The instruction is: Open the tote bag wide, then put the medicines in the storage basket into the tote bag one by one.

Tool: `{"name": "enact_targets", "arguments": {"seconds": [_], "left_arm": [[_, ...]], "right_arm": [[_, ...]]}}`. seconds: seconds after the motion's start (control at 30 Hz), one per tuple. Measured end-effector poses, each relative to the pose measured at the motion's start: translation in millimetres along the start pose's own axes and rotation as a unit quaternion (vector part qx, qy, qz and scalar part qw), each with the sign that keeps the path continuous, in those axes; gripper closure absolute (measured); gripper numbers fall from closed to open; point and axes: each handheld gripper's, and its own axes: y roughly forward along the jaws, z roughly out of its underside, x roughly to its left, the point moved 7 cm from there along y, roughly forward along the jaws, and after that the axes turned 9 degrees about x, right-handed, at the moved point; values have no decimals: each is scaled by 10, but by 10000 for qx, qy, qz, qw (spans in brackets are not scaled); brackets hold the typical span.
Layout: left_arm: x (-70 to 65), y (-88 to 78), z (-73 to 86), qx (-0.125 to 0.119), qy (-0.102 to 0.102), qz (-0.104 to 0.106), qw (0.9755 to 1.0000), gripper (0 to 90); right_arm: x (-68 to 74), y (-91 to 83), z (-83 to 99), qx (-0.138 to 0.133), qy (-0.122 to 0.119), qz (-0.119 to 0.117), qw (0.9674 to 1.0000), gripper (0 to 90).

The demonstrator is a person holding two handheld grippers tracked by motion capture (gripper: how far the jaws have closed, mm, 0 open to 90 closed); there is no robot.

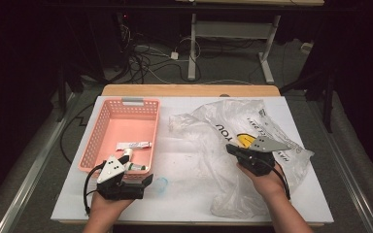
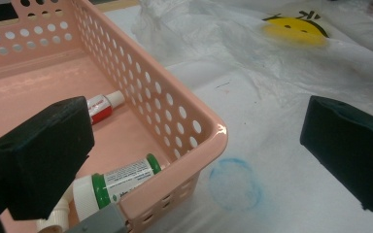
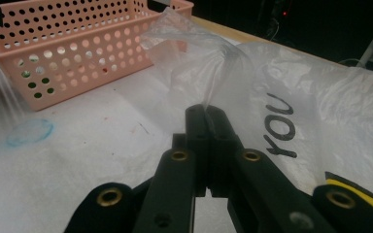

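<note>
A crumpled clear plastic bag [image 1: 223, 127] with black lettering and a yellow smiley lies on the right half of the white table. My right gripper [image 1: 229, 148] is shut on a fold of the bag [image 3: 291, 92], and the film bunches up from its fingertips [image 3: 205, 112]. A pink perforated basket [image 1: 108, 114] stands at the left. It holds a white tube [image 1: 133, 145] and a small white bottle with a green band [image 2: 121, 180]. My left gripper [image 1: 137, 171] is open and straddles the basket's near right corner [image 2: 213, 133], one jaw over the bottle and one over the table.
A faint blue ring mark [image 2: 235, 183] is on the table sheet [image 1: 189, 199] beside the basket's corner. Past the table's far wooden edge [image 1: 189, 90] the floor holds cables and a desk frame [image 1: 233, 34]. Both of the person's hands enter from the near edge.
</note>
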Motion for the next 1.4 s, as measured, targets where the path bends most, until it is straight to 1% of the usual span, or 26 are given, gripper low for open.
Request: {"name": "enact_targets", "arguments": {"seconds": [0.33, 0.43, 0.53, 0.63, 0.7, 0.83, 0.87, 0.97, 1.07, 1.17, 1.27, 1.33, 1.4], "left_arm": [[61, -12, 4, -19, -70, -16, 10000, 0], [87, -23, 9, -37, -124, -34, 9999, 0], [112, -40, 16, -37, -167, -72, 9998, 0], [150, -63, 15, -44, -180, -107, 9998, 0], [184, -78, 16, -29, -203, -149, 9997, 0], [297, -149, 14, -45, -312, -284, 9991, 0], [327, -166, 16, -60, -365, -322, 9988, 0], [422, -208, 41, 30, -369, -474, 9982, 0], [539, -253, 74, 66, -473, -620, 9969, 0], [643, -295, 104, 106, -590, -688, 9958, 0], [719, -304, 127, 163, -632, -761, 9950, 0], [752, -306, 135, 173, -678, -739, 9948, 0], [770, -305, 137, 192, -683, -742, 9947, 0]], "right_arm": [[-87, -187, -129, -319, 6, 168, 9993, 900], [-111, -205, -137, -333, 50, 220, 9992, 900], [-127, -202, -130, -344, 117, 214, 9991, 900], [-131, -192, -134, -335, 112, 229, 9991, 900], [-126, -185, -140, -327, 69, 228, 9992, 900], [-103, -186, -161, -358, 33, 208, 9991, 900], [-101, -187, -162, -358, 32, 201, 9992, 900], [-106, -194, -160, -371, 33, 194, 9991, 900], [-114, -192, -146, -365, 52, 162, 9992, 900], [-116, -190, -139, -374, 32, 155, 9992, 900], [-110, -187, -137, -367, 0, 146, 9992, 900], [-105, -180, -141, -364, 28, 139, 9992, 900], [-99, -165, -139, -351, 37, 123, 9993, 900]]}}
